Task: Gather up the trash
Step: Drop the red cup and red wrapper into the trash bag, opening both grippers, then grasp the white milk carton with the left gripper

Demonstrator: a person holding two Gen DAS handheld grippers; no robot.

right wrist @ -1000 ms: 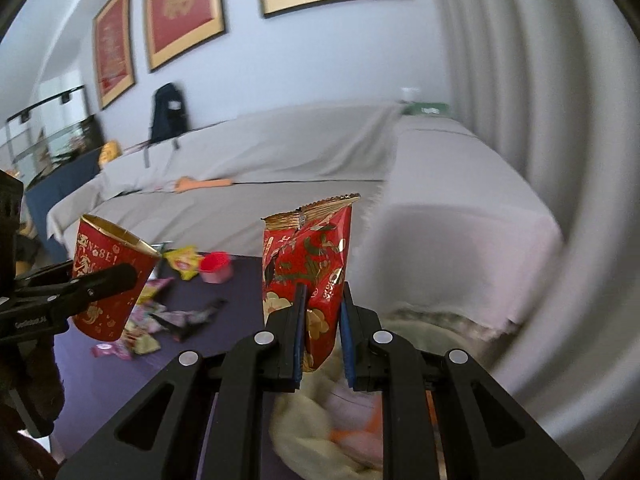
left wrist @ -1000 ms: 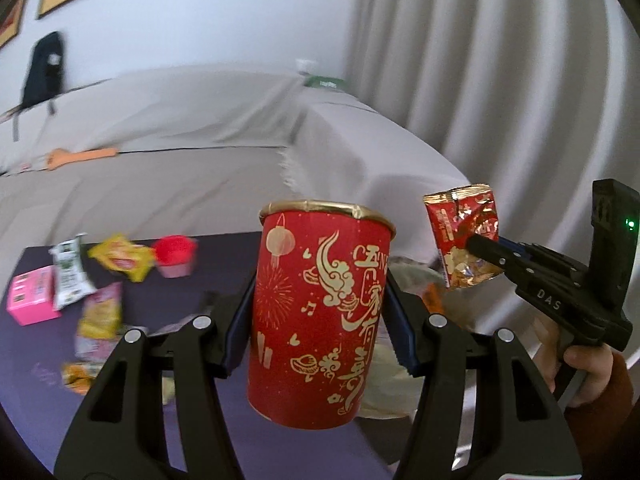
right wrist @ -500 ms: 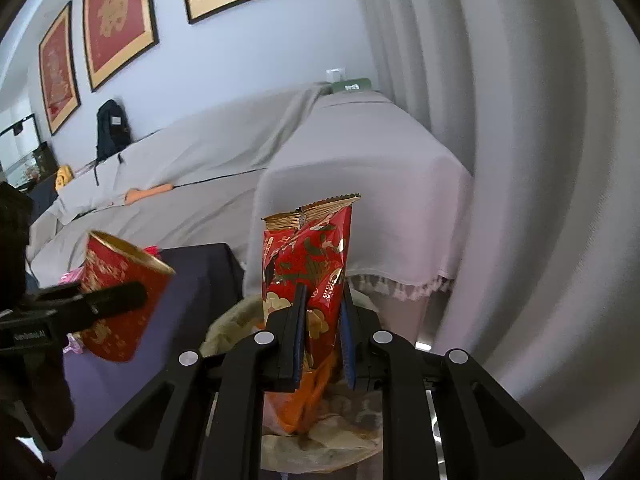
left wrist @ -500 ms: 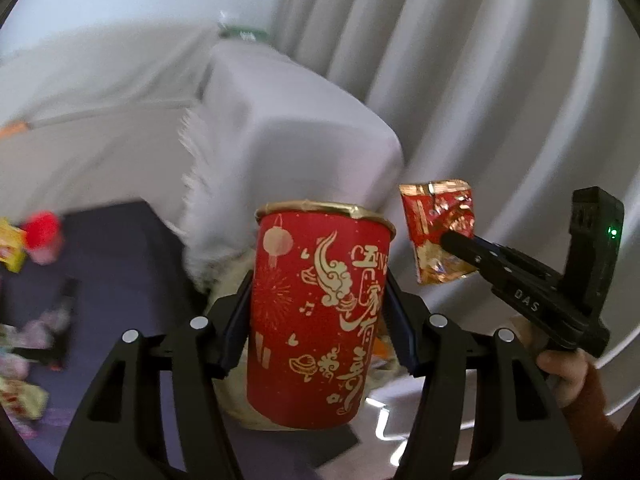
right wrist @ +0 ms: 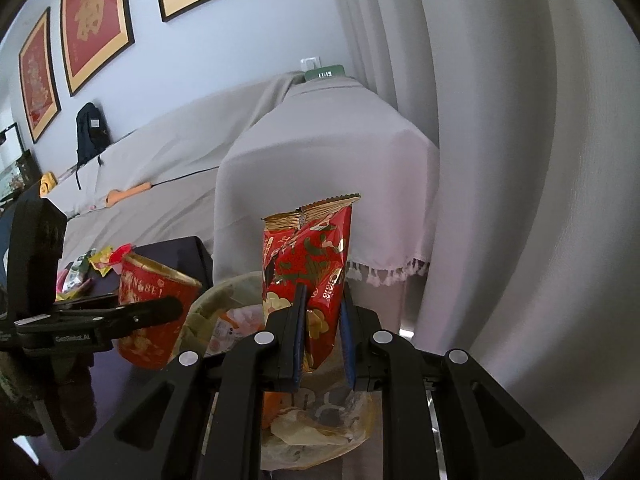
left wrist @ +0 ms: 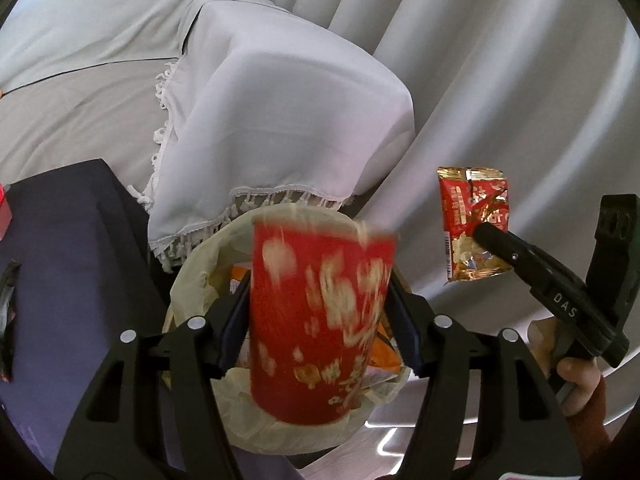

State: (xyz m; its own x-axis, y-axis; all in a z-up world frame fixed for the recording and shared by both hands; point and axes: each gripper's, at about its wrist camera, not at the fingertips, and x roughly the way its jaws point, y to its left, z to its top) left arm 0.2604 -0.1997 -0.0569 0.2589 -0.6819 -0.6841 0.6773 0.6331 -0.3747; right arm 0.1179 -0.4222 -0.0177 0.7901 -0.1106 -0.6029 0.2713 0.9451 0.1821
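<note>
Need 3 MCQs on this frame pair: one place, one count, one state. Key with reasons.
1. Where is the red cup?
A. Above the lined trash bin
B. On the sofa
C. Standing on the dark table

2. How many framed pictures hang on the wall in the right wrist view?
A. One
B. Three
C. Five

3. What state is the right gripper in?
A. Open and empty
B. Shut on a bottle
C. Shut on the snack packet

Key:
1 A: the bin's rim and liner show all around and below the cup.
2 B: three red, gold-edged frames line the wall.
3 C: both fingers press the packet's lower half and it stands upright between them.
</note>
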